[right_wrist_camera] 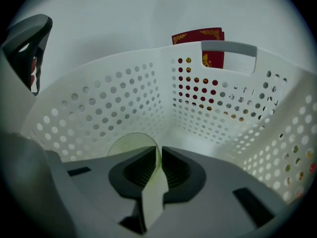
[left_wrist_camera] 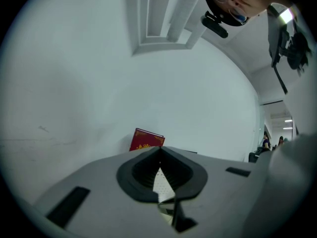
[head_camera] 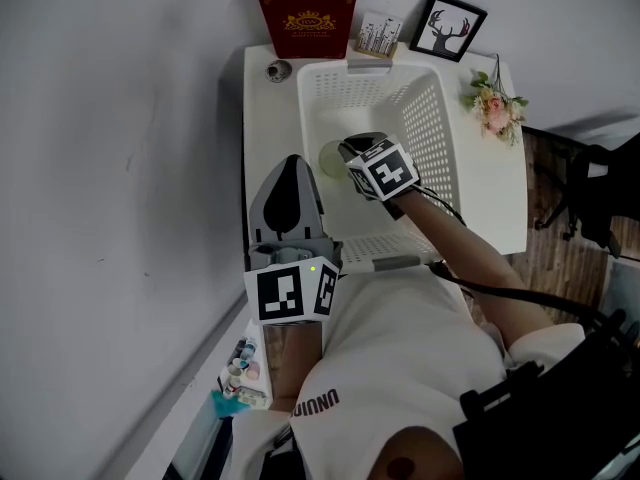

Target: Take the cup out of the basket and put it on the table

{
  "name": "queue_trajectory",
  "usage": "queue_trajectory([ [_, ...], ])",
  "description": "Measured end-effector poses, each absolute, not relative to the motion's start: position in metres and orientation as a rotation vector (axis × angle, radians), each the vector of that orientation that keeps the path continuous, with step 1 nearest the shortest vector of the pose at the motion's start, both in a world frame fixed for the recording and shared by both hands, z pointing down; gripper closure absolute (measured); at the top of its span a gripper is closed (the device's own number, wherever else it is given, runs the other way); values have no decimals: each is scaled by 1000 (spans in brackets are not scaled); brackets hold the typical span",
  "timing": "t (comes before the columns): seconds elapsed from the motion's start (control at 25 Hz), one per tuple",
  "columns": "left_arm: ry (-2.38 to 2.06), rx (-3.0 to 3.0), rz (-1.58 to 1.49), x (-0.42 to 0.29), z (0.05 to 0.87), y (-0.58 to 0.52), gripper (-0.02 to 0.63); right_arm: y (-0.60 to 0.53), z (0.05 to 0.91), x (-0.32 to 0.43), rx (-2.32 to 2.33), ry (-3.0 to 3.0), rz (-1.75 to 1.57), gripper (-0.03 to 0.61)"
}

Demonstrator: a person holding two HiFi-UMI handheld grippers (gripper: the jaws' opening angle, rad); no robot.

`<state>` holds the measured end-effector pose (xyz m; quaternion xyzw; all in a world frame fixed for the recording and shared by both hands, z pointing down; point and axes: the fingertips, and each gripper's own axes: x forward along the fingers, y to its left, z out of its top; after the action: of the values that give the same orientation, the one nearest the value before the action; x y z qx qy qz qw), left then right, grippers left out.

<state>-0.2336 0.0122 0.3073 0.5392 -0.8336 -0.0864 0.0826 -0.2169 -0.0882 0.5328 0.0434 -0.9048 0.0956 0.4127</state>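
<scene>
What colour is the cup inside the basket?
Pale, see-through green. The cup shows best in the right gripper view.

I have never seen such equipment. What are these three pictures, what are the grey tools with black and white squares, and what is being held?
There is no robot: a person holds a two-jaw gripper in each hand, and the squared cubes are parts of those. The head view comes from a camera on the person's head, looking down. The two gripper views come from cameras riding on the grippers, looking along their jaws. On the white table stand a basket, a red book, a framed picture and flowers. The right gripper is inside the basket, jaws shut on the rim of a pale green cup. The left gripper hangs beside the basket, jaws together, holding nothing.
</scene>
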Motion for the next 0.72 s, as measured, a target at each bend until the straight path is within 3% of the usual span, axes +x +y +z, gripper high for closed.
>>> queue_trajectory([
  [0.72,-2505,1614,-246,-235,305,14,601,-89,500,-220,112,-2365,247,535],
])
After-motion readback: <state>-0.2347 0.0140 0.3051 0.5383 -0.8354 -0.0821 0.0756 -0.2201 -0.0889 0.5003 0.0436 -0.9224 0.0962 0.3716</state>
